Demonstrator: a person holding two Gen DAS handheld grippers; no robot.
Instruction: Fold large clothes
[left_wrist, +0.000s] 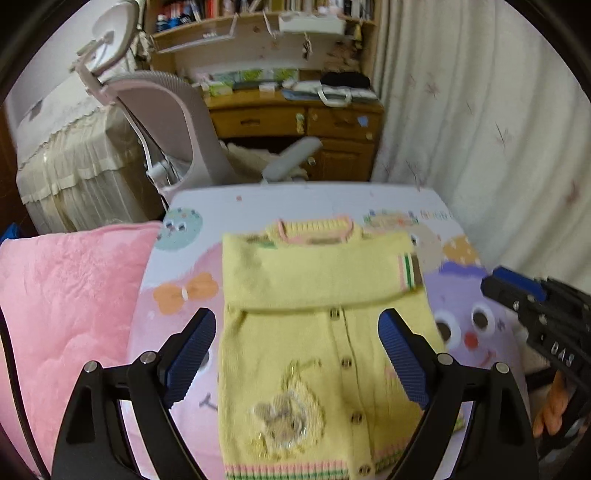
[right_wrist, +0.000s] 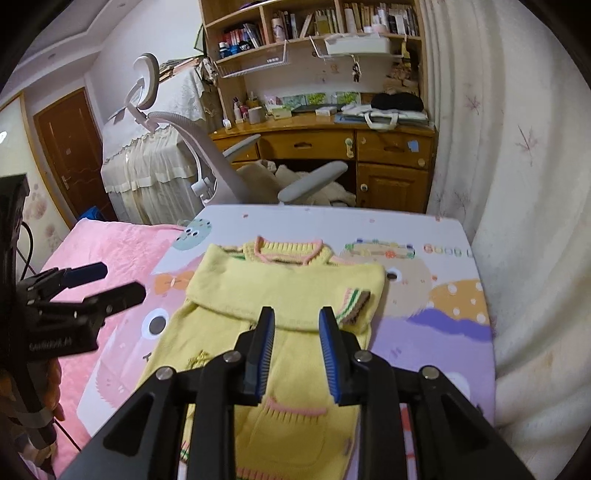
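Below both grippers, the yellow knitted button-front cardigan lies flat on the cartoon-print mat, long axis running away toward its collar. Left gripper gapes wide, empty; right gripper stands narrowly parted, empty, equally near.

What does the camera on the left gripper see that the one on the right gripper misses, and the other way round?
Only the left wrist view shows the knitted bunny and the button row on the sweater's front, with the right gripper at its edge.

Only the right wrist view shows the brown door, the sweater's pocket, and the left gripper over the pink blanket.

Both show the yellow sweater lying on the cartoon-print mat, sleeves folded across the chest, the wooden desk, the chair and the curtain.
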